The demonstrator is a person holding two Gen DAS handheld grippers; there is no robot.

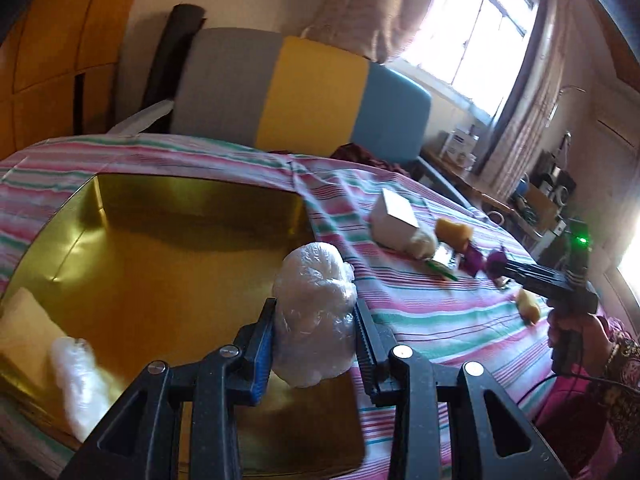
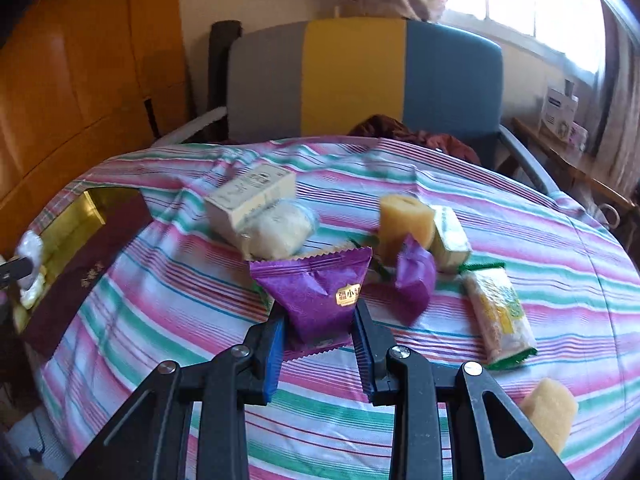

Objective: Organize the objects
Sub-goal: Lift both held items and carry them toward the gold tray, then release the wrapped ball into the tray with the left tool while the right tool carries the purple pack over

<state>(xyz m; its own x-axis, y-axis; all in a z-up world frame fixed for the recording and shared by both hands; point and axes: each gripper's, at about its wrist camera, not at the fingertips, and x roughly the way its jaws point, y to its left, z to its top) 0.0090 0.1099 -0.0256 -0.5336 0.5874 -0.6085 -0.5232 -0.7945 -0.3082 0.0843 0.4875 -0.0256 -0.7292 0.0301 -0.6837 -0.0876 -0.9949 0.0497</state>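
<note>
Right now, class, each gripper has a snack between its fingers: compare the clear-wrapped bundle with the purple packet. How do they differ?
The clear-wrapped bundle is whitish and rounded; the purple packet is opaque and flat-sided with crimped edges. The bundle is held by the left gripper over the gold box; the packet lies on the striped cloth, bracketed by the right gripper. Both are wrapped snacks.

Clear-wrapped bun (perhaps) above gold box
</note>
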